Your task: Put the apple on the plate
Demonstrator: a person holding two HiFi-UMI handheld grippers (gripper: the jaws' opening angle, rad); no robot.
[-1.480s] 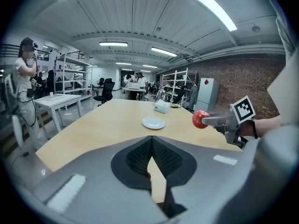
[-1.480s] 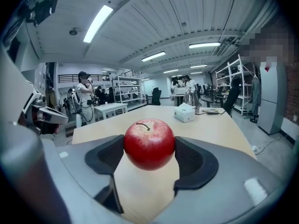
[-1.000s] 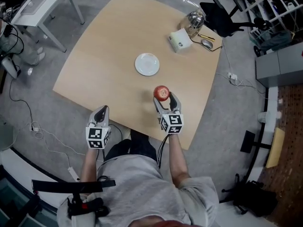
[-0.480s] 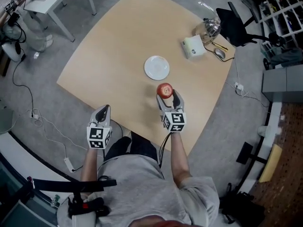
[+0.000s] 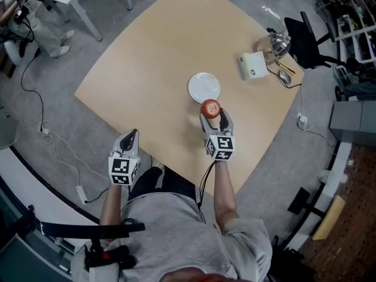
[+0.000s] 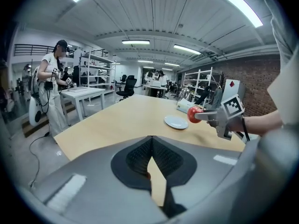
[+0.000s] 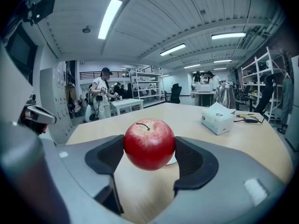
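One apple (image 5: 210,107), one plate (image 5: 202,87), two grippers (image 5: 130,136) (image 5: 213,117)

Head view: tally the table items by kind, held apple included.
Apple: 1, in the right hand-held gripper
Plate: 1
Tissue box: 1
Kettle: 1
Computer mouse: 1
Total: 5. The yellow pen-like items by the mouse are too small to count.
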